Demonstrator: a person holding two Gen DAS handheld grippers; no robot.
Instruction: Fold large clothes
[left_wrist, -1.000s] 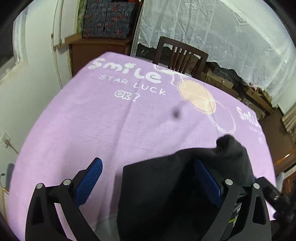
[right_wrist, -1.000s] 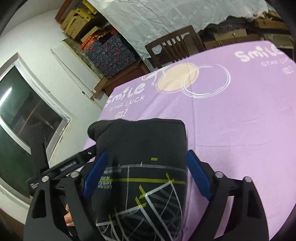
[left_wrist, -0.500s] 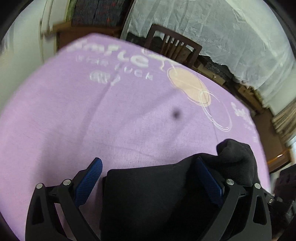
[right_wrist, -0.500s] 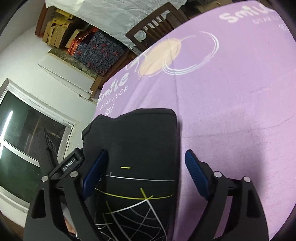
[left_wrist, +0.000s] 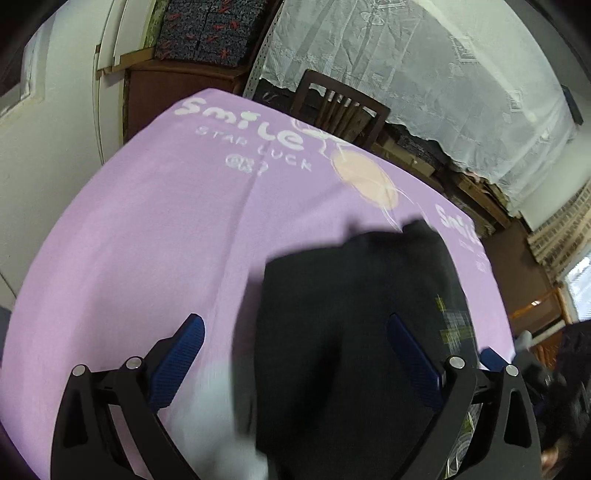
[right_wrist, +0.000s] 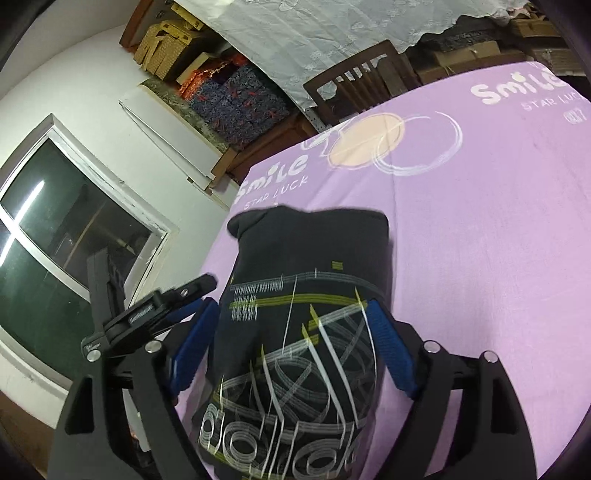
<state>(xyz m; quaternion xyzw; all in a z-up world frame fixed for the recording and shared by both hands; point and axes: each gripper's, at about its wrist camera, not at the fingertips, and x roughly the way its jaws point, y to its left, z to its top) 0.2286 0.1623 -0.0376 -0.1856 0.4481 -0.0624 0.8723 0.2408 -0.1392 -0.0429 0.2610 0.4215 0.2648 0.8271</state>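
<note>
A folded black garment (left_wrist: 351, 314) with a white and yellow line print lies on the purple sheet (left_wrist: 166, 240). My left gripper (left_wrist: 293, 321) is open above its left edge; the right blue pad (left_wrist: 413, 354) is over the cloth and the left pad over bare sheet. In the right wrist view the garment (right_wrist: 314, 251) runs lengthwise between the wide-apart fingers of my right gripper (right_wrist: 291, 306), which is open and does not press on it. The left gripper (right_wrist: 159, 314) shows beside it at the left. A lump of cloth sticks up at the garment's far corner.
The purple sheet (right_wrist: 480, 240) printed "Smile Star Luck" covers the whole table. A dark wooden chair (left_wrist: 340, 107) stands at the far edge, with a wooden cabinet (left_wrist: 177, 85) and a lace curtain (left_wrist: 424, 55) behind. A dark window (right_wrist: 55, 221) is on the left wall.
Both views dipped toward the table half a second ago and have swung back. The garment now lies further out ahead of the fingers. Both pairs of jaws have stayed wide apart.
</note>
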